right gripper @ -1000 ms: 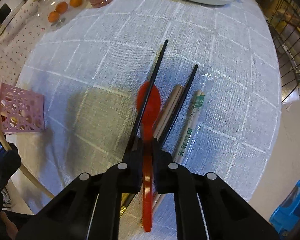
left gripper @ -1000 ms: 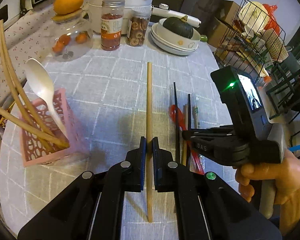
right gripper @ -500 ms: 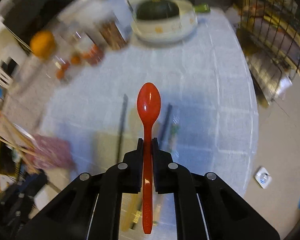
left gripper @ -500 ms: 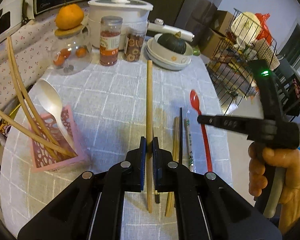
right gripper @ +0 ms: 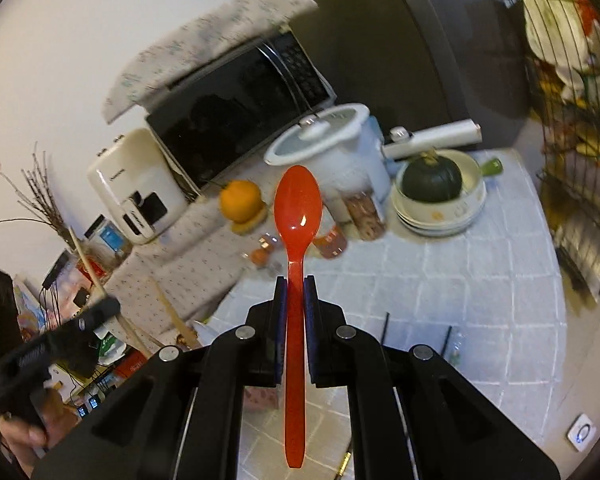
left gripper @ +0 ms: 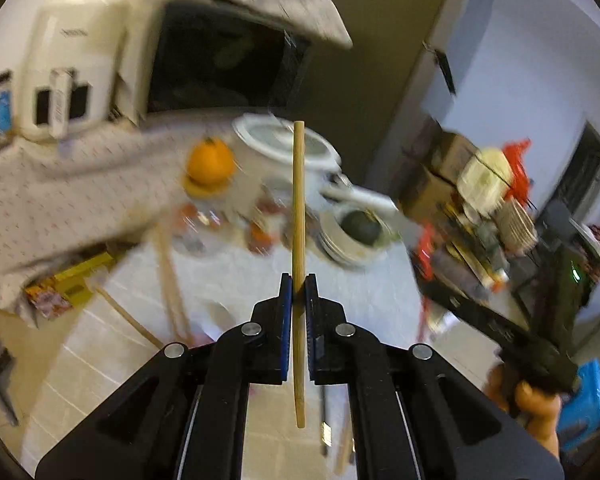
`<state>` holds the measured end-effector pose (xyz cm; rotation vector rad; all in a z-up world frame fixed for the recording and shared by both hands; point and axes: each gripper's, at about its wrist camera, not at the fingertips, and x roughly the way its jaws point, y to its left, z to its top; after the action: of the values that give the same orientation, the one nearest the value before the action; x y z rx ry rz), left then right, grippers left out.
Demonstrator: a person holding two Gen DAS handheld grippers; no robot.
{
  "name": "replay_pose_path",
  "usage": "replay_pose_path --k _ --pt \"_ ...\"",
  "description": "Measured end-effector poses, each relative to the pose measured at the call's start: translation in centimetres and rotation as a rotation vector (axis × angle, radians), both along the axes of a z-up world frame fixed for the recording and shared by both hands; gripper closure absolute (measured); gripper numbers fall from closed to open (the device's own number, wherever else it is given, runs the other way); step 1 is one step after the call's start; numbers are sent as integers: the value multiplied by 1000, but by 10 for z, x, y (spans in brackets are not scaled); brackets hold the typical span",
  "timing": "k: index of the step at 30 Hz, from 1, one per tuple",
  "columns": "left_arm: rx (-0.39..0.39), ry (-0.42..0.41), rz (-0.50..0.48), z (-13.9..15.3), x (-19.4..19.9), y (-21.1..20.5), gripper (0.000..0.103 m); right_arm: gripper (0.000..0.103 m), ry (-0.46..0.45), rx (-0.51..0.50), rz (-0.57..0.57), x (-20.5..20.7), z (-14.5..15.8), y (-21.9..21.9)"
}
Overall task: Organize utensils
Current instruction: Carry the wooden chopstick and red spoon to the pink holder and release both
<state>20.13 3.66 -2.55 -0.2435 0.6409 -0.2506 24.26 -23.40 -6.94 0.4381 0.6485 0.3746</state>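
My left gripper point(left gripper: 299, 282) is shut on a long wooden chopstick point(left gripper: 299, 200) and holds it high above the table, tip pointing up and away. My right gripper point(right gripper: 295, 284) is shut on a red plastic spoon point(right gripper: 297, 208), bowl end forward, lifted over the table. The right gripper also shows in the left wrist view point(left gripper: 500, 324) at the right. The left gripper shows in the right wrist view point(right gripper: 52, 344) at the lower left. Wooden chopsticks point(left gripper: 168, 272) and a white spoon point(left gripper: 220, 314) stand below; the pink holder shows only as a sliver point(right gripper: 260, 396). Black chopsticks point(right gripper: 385, 326) lie on the tablecloth.
On the table's far side stand a white pot point(right gripper: 332, 148), jars point(right gripper: 362, 212), an orange on a glass lid point(right gripper: 240, 200) and stacked bowls with a green squash point(right gripper: 432, 178). A microwave point(right gripper: 236, 108) stands behind. A wire rack point(right gripper: 572, 128) is at the right.
Both grippers have risen and tilted upward, carrying the wooden chopstick and the red spoon off the table. The left wrist view is now blurred by motion.
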Motion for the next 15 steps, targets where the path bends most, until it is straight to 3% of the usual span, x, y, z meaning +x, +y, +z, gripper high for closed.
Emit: replay_pose_path --k 6,15 --pt "61 -57 95 -1 1 9 98 95 -87 19 21 -9 12 10" --pt "164 -118 141 -25 11 11 98 95 -133 9 36 -17 15 17"
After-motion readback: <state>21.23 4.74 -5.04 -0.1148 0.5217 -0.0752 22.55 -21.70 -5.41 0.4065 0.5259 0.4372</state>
